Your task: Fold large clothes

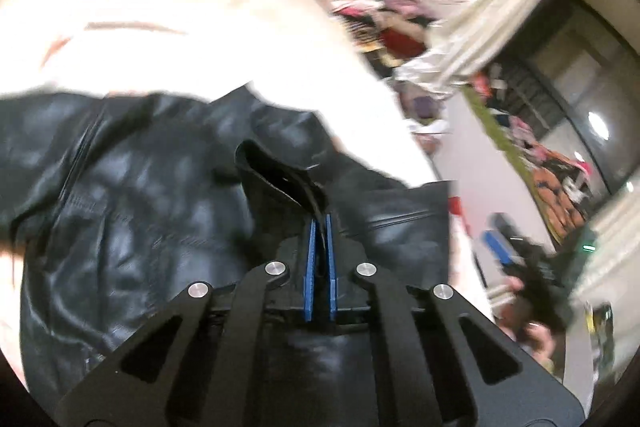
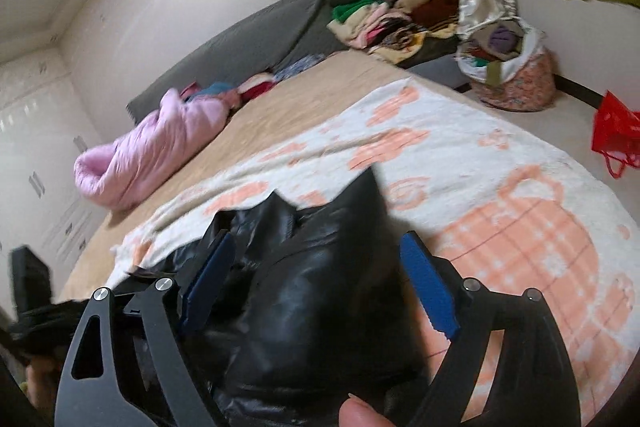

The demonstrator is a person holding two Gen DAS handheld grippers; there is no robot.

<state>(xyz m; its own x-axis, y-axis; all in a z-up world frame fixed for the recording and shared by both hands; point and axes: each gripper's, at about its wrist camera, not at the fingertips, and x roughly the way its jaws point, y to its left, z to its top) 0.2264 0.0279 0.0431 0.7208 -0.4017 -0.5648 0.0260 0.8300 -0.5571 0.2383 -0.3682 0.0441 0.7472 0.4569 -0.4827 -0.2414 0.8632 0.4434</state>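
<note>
A black leather jacket (image 1: pixel 140 207) lies bunched on a white blanket with orange patterns (image 2: pixel 480 155) spread over the bed. My left gripper (image 1: pixel 319 223) is shut on a raised fold of the jacket, its blue pads almost together with the leather pinched between them. In the right wrist view the jacket (image 2: pixel 320 307) fills the space between the blue pads of my right gripper (image 2: pixel 316 239). Its jaws stand wide and I see no clear squeeze on the leather. A fingertip (image 2: pixel 360 411) shows at the bottom edge. The picture is blurred.
A pink puffer jacket (image 2: pixel 152 151) lies on the tan sheet (image 2: pixel 280 107) near the grey headboard cushion (image 2: pixel 248 39). A heap of mixed clothes (image 2: pixel 400 15) sits at the far corner. On the floor stand a stuffed laundry bag (image 2: pixel 508 67) and a red bag (image 2: pixel 616 131).
</note>
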